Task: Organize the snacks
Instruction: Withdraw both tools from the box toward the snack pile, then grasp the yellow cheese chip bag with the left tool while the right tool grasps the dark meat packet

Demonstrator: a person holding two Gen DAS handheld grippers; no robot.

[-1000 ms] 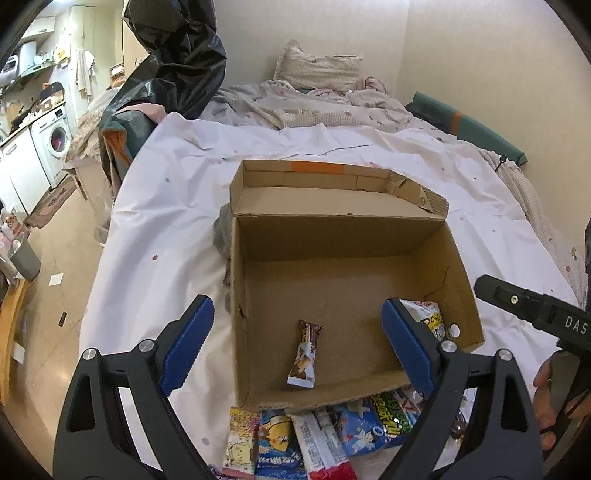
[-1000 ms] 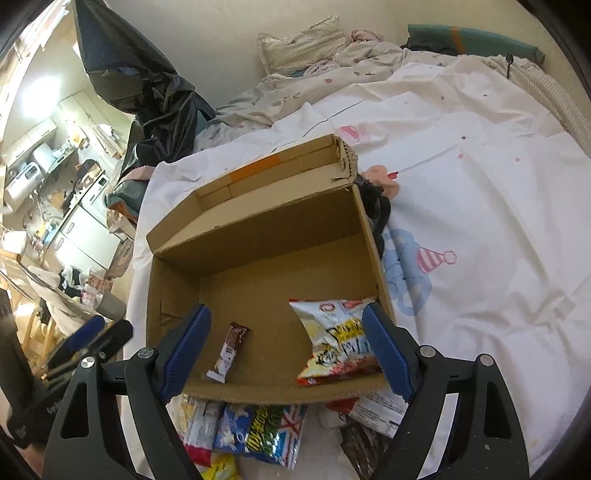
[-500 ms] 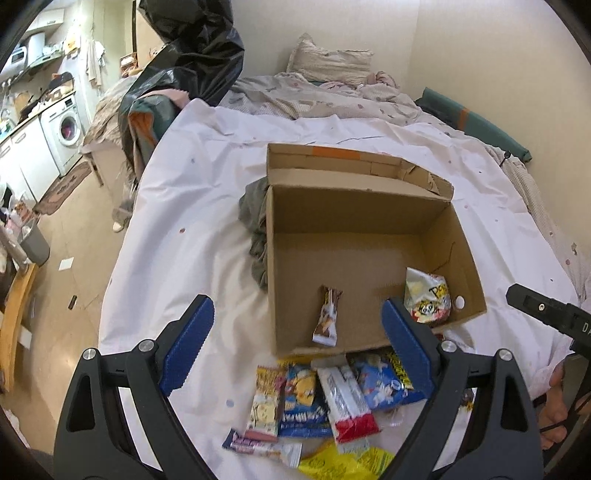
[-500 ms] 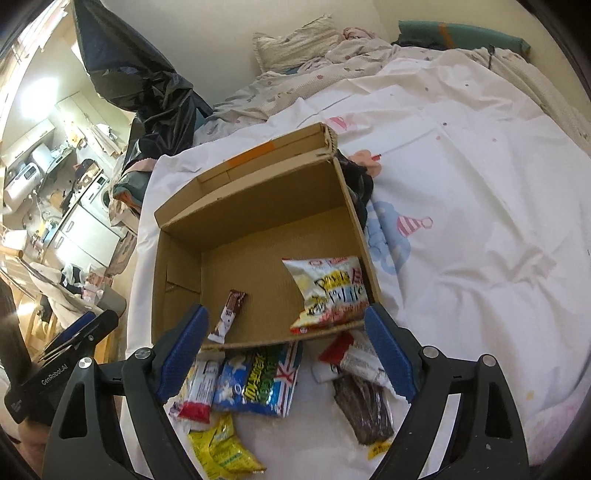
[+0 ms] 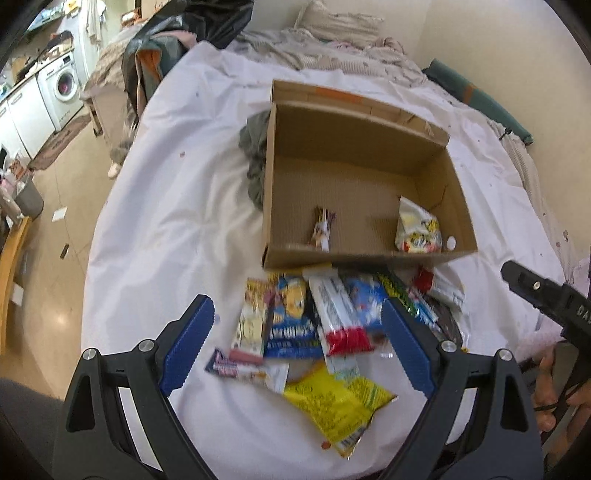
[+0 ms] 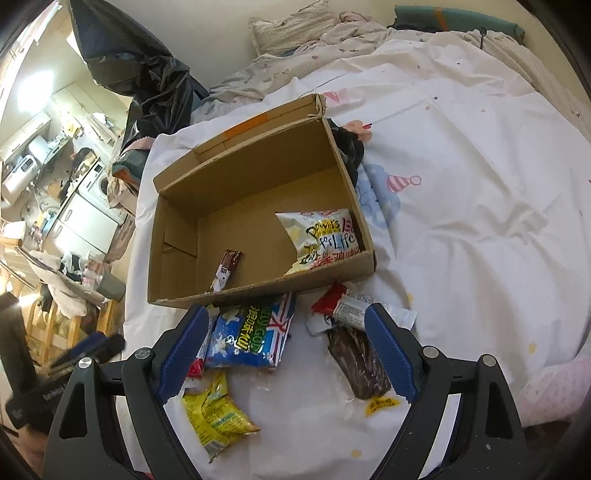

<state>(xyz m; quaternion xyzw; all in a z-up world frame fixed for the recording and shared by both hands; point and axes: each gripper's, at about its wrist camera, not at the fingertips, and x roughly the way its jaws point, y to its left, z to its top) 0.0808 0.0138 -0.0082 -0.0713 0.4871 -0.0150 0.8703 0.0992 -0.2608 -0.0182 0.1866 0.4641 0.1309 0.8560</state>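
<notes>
Right wrist view, contents as seen:

- Cardboard box (image 6: 258, 206), open-topped, on a bed under a white printed sheet (image 6: 480, 206). Inside: a chocolate bar (image 6: 226, 271) near the front wall, and a white chip bag (image 6: 321, 236) lettered "Powers" in the front right corner.
- Loose snacks on the sheet just in front of the box: a blue packet (image 6: 251, 336) with a Union Jack print; a red-and-white wrapper (image 6: 351, 306); a dark brown bar in clear wrap (image 6: 356, 365); a yellow-green bag (image 6: 216, 417).
- Right gripper (image 6: 288, 354): released, jaws wide, nothing between the blue pads; it hangs above the loose snacks without touching them.
- A dark garment (image 6: 349, 147) lies against the box's right wall.

Left wrist view, same bed:

- Box (image 5: 351, 173), with the chocolate bar (image 5: 323, 230) and chip bag (image 5: 417, 229) near its front wall.
- Snack pile: a blue-and-yellow packet (image 5: 291, 325), a red-and-white wrapper (image 5: 340, 321), a yellow bag (image 5: 332, 402). This frame is blurred; print is unreadable.
- Left gripper (image 5: 295, 350): released, empty, above the pile.
- Background: a washing machine (image 5: 61, 88) at upper left, and a black plastic bag (image 5: 218, 22) beside the bed.
</notes>
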